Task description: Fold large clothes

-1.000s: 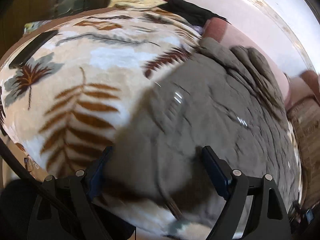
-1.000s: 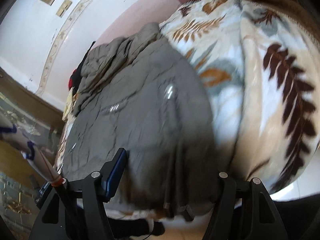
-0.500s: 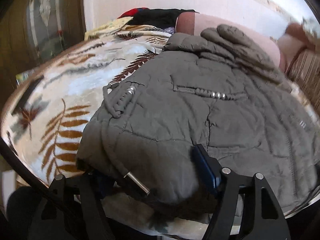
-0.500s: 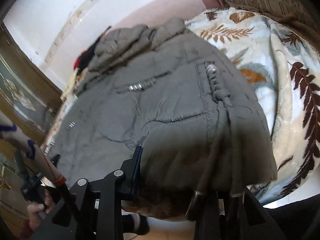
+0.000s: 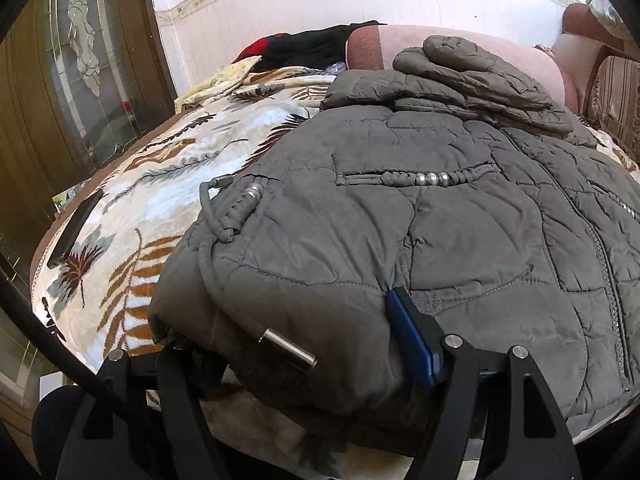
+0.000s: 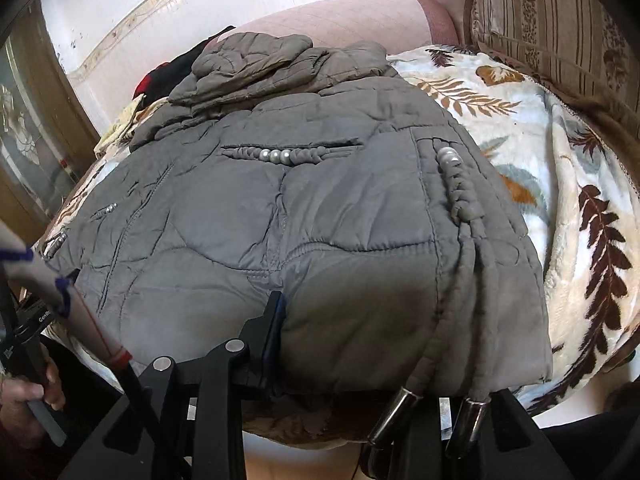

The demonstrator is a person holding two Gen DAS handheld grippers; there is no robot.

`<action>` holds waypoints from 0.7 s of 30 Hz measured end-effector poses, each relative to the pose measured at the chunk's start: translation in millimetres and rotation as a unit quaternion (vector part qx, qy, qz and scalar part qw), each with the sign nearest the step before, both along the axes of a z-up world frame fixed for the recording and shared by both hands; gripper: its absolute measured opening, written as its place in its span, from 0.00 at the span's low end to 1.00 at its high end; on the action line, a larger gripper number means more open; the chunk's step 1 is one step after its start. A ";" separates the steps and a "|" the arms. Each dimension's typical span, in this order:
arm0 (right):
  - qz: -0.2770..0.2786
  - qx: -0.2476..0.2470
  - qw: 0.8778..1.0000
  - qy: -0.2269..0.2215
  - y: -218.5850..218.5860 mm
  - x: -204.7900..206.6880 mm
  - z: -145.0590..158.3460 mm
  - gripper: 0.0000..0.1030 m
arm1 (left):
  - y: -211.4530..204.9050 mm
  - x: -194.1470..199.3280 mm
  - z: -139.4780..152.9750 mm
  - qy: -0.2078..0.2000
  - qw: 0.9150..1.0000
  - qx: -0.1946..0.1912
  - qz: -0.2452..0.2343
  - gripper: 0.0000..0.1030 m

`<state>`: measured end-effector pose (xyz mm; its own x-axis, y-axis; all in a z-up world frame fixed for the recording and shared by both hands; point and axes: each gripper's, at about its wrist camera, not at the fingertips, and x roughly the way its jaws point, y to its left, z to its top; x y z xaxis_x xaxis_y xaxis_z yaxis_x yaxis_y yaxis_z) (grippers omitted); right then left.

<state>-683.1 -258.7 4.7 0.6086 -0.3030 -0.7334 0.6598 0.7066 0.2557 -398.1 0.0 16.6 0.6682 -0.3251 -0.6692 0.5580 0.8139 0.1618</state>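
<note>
A grey quilted jacket (image 5: 400, 220) lies spread on a leaf-patterned blanket (image 5: 152, 208), its folded sleeves or hood (image 5: 472, 68) piled at the far end. My left gripper (image 5: 296, 344) grips the near left hem corner: its blue pad (image 5: 412, 340) presses into the fabric, while the other finger is buried under it. A metal-tipped drawcord (image 5: 286, 346) hangs there. In the right wrist view the jacket (image 6: 280, 220) fills the middle. My right gripper (image 6: 368, 348) holds the near right hem corner, jaws opening slightly, one pad (image 6: 276, 320) still on the fabric, the other hidden.
A dark flat device (image 5: 74, 228) lies near the blanket's left edge. Black and red clothes (image 5: 312, 44) and a pink bolster (image 5: 400, 38) lie at the far end. A striped cushion (image 6: 552, 28) is at right, a glazed wooden door (image 5: 80, 60) at left. A hand (image 6: 24, 392) holds the other gripper.
Both grippers stood open over the jacket's near hem a second ago. They have since closed on the hem corners, and both views have rolled level.
</note>
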 end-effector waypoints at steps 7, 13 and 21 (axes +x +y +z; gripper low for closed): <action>-0.007 0.002 1.000 -0.012 1.1 -0.9 -0.2 0.38 | -2.1 -2.8 -0.8 -0.010 1.000 0.007 0.004 0.72; -0.010 0.014 1.000 -0.020 -0.2 -3.0 -0.4 0.39 | -0.1 -2.1 -0.9 -0.014 1.000 0.006 0.010 0.77; -0.005 -0.011 1.000 0.006 3.9 5.2 2.5 0.42 | -2.3 -0.9 0.1 -0.011 1.000 0.010 0.015 0.77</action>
